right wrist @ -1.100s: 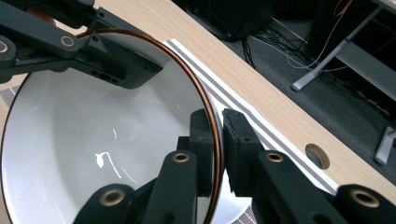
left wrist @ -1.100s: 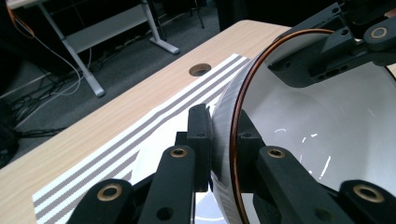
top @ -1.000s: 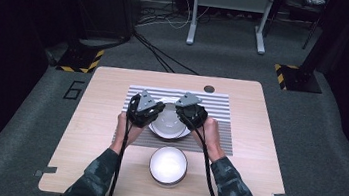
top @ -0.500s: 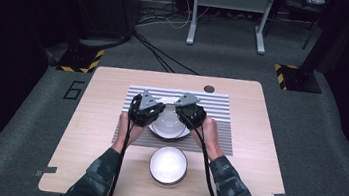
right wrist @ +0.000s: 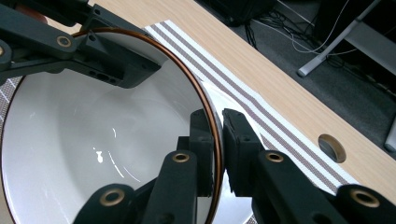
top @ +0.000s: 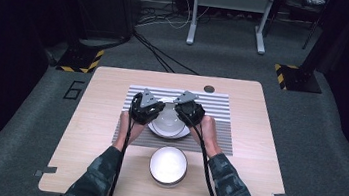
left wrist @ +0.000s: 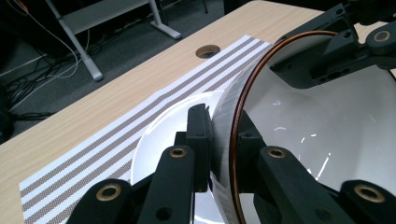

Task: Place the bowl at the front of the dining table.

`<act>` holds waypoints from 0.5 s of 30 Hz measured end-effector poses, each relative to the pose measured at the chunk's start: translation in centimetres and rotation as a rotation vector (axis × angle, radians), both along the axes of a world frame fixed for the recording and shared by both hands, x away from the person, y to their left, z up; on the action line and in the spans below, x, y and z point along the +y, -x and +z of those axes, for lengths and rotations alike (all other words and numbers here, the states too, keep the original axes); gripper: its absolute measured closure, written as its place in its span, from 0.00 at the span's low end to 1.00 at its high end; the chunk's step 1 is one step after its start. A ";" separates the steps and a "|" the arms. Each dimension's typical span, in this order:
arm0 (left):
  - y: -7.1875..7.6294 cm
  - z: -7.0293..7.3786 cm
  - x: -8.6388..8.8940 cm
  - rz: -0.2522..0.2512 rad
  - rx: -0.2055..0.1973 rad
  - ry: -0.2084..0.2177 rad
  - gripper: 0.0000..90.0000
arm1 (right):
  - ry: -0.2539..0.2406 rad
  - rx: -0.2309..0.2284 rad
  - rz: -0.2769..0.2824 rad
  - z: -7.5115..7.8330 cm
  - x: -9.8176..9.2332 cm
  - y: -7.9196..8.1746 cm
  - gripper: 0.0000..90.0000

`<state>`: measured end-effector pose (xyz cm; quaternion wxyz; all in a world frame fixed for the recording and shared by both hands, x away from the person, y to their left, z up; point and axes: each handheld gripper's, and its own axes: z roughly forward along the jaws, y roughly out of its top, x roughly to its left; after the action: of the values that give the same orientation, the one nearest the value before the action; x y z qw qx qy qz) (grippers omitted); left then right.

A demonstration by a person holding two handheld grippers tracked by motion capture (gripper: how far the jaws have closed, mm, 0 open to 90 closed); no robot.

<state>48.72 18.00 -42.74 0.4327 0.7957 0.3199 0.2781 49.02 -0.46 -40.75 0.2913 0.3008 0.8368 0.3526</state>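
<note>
- A light wooden tabletop (top: 87, 132) is seen from above, with a round cable hole (top: 209, 89) near the middle of its far edge.
- A striped placemat (top: 221, 115) is laid across the far half of the tabletop, reaching close to the hole.
- A flat white plate (left wrist: 161, 135) is seen lying on the placemat, near the mat's middle.
- A white bowl with a thin copper-coloured rim (top: 170, 119) is held over that plate, at the middle of the placemat, between the two grippers; whether its base touches the plate cannot be told.
- A second white bowl (top: 168, 165) is set on bare wood near the middle of the near edge, just off the placemat's near border and apart from the held bowl.
- The left gripper (left wrist: 218, 140) is closed on the held bowl's left wall, one jaw pressed outside and one inside the rim.
- The right gripper (right wrist: 218, 144) is closed on the opposite wall, the rim pinched between its two jaws.
- In each gripper view the other gripper is seen clamped on the far side of the rim.
- Both of the person's forearms, in camouflage sleeves (top: 231, 190), are brought in from the near edge on either side of the second bowl.
</note>
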 end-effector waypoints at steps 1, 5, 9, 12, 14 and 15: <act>-0.1 -0.1 0.0 0.003 0.004 -0.001 0.90 | 0.002 0.002 0.001 -0.1 0.0 -0.2 0.92; -0.5 -0.4 0.0 0.006 0.006 -0.004 0.90 | 0.005 0.008 0.000 -0.5 0.0 -0.7 0.92; -0.8 -0.7 -0.1 0.011 0.013 -0.002 0.90 | 0.004 0.013 -0.002 -0.7 0.0 -0.9 0.92; -1.1 -0.9 0.0 0.004 0.011 -0.011 0.90 | 0.005 0.014 -0.004 -1.0 0.1 -1.2 0.92; -1.3 -1.1 0.1 0.005 0.017 0.002 0.90 | 0.004 0.017 -0.013 -1.1 0.2 -1.4 0.92; -1.3 -1.2 0.1 0.006 0.017 0.003 0.90 | 0.007 0.017 -0.012 -1.2 0.2 -1.4 0.92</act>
<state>50.06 18.06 -43.92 0.4302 0.7964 0.3265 0.2723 50.44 -0.28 -41.93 0.2875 0.3079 0.8386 0.3453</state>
